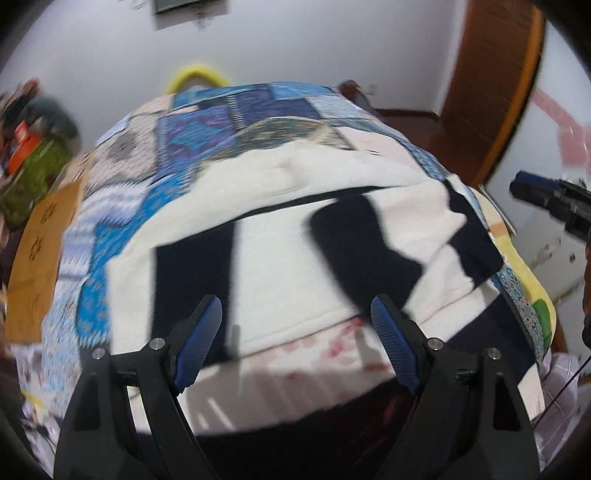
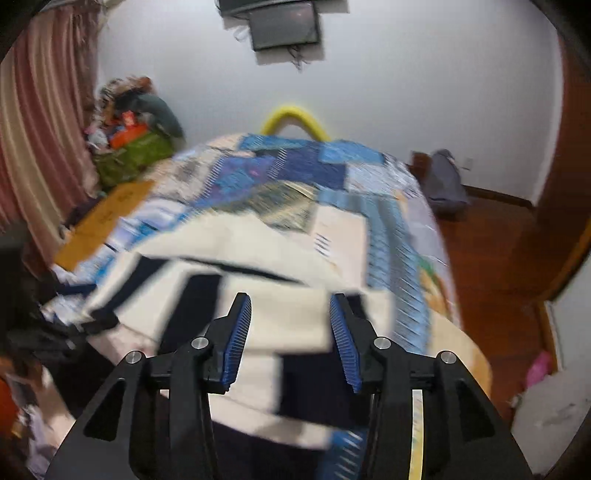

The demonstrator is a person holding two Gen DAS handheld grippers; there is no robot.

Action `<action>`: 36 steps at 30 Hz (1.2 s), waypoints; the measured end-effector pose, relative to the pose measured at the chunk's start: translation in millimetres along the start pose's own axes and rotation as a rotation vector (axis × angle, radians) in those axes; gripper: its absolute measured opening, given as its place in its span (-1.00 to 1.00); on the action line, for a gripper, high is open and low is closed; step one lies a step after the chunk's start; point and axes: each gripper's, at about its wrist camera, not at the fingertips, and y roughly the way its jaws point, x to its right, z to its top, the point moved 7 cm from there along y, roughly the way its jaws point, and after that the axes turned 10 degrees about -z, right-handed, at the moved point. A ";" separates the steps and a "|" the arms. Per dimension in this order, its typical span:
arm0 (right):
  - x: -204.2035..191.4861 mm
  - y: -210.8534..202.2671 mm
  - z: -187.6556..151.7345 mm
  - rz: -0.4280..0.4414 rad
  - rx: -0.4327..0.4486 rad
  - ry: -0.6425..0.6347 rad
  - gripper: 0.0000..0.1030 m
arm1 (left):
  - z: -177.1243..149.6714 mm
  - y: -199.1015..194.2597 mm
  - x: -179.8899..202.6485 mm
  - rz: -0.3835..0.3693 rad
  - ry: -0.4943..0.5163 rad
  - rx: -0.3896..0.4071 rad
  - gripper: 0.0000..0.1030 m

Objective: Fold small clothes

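Legible text: none. Cardboard sheet beside the bed carries dark printed marks, too blurred to read; wall screen dark, nothing readable; orange box markings indistinct

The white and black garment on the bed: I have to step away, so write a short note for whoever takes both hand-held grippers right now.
Left hand-held gripper: open, holding nothing, above the garment's near edge.
Right hand-held gripper: open, holding nothing, over the garment's near part.
White and black garment: spread on the patchwork bedspread, with some overlapping parts; motion blur hides detail.
Done: garment laid out. No finished fold is discernible.
Left: grasp an edge and fold it, probably from the near side.
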 end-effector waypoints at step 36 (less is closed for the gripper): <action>43.3 52.7 -81.1 0.013 -0.181 0.117 -0.19 | -23.8 20.3 -106.2 0.009 -0.268 -0.064 -0.45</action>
